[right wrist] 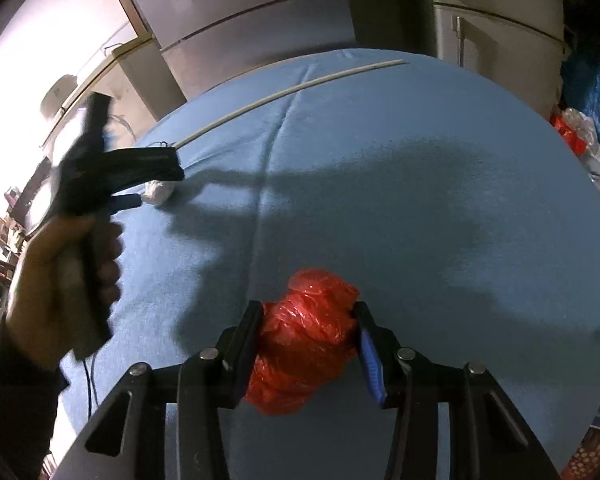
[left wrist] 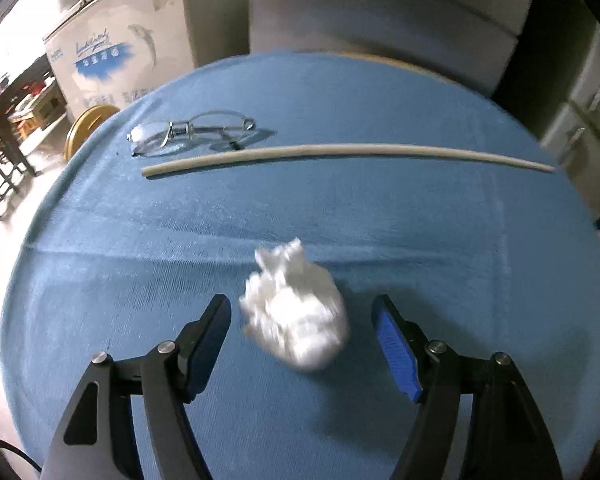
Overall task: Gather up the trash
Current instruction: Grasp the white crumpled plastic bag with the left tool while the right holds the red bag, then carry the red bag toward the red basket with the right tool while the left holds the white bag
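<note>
A crumpled white tissue (left wrist: 296, 314) lies on the blue tablecloth (left wrist: 100, 280). My left gripper (left wrist: 302, 308) is open, its jaws on either side of the tissue without touching it. The right wrist view shows this from the side, with the tissue (right wrist: 158, 193) between the left gripper's fingers (right wrist: 160, 180). My right gripper (right wrist: 308, 314) is shut on a crumpled red plastic bag (right wrist: 304, 340), held just above the cloth (right wrist: 420, 200).
A pair of glasses (left wrist: 188, 136) and a long cream rod (left wrist: 340, 152) lie at the far side of the table. White cabinets (left wrist: 380, 8) stand behind. A pile of bags (right wrist: 588, 136) sits off the right edge.
</note>
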